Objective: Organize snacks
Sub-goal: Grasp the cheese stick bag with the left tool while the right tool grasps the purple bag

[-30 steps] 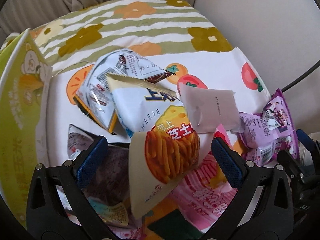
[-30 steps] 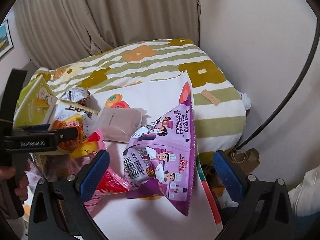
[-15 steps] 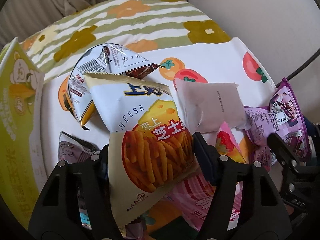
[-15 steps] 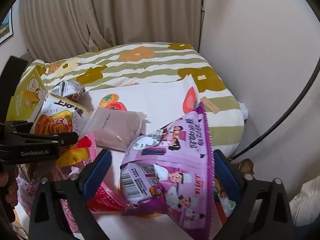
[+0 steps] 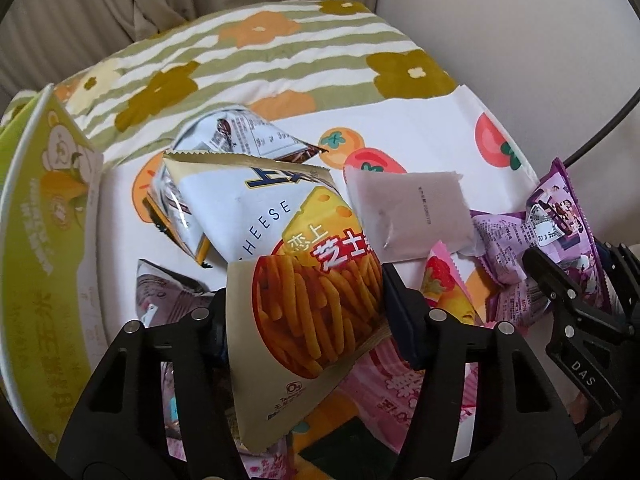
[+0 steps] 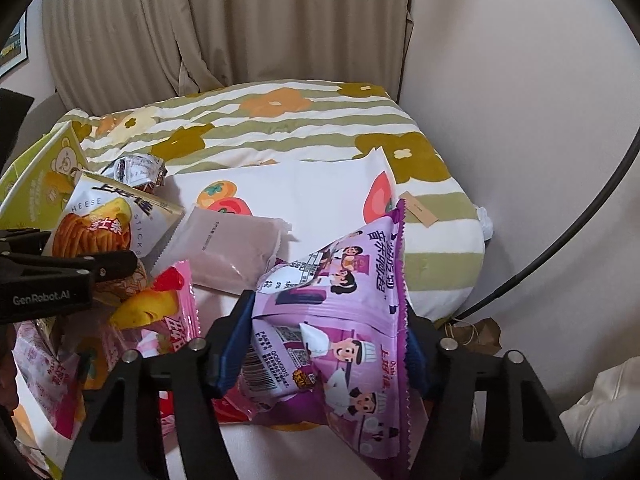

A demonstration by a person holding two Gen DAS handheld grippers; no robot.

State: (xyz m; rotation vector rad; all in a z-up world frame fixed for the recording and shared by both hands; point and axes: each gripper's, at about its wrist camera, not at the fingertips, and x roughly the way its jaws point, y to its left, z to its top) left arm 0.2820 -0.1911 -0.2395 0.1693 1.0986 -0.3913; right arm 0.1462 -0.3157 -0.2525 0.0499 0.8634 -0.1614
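Beige curtain behind floral striped quilt (green, orange).

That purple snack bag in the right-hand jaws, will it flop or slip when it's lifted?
The purple snack bag looks puffy and creased between the just-closing jaws, so it is probably light and crushable. Its glossy film may slip. The free top could sag.

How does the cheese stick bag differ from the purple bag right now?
The cheese stick bag is white and gold with orange sticks printed on it; the purple bag shows cartoon chefs. The left gripper clamps the cheese bag, the right gripper the purple one. Both are sealed and puffy.
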